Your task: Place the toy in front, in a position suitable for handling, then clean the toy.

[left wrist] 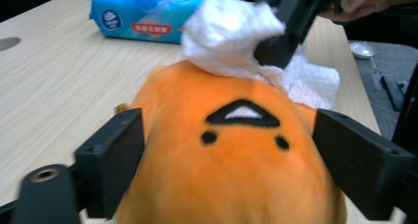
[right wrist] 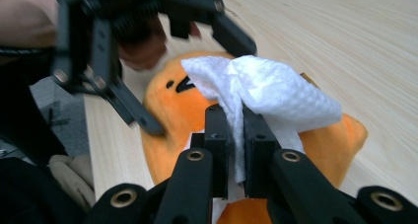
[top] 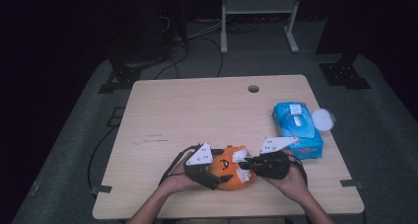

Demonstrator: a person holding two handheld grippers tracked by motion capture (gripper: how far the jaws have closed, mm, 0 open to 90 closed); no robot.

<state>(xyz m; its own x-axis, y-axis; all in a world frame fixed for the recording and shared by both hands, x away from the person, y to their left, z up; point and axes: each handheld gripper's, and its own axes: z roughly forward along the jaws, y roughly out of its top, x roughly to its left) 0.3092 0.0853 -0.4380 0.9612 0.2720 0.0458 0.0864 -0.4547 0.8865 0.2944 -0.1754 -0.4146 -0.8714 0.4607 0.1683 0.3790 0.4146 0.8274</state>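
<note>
An orange plush toy (top: 226,173) with a stitched black face lies near the table's front edge. In the left gripper view the plush (left wrist: 231,179) sits between my left gripper's (left wrist: 229,150) jaws, and both pads rest against its sides. My right gripper (right wrist: 235,120) is shut on a crumpled white wipe (right wrist: 268,88) and holds it against the top of the plush (right wrist: 170,103). In the high view the left gripper (top: 219,170) comes at the toy from the left. The right gripper (top: 242,165) comes from the right, with the wipe (top: 240,156) at its tips.
A blue pack of wet wipes (top: 298,128) lies to the right of the toy, with a round white lid (top: 323,119) beside it at the table's right edge. The wooden table (top: 197,110) has a cable hole (top: 253,89) near its far edge.
</note>
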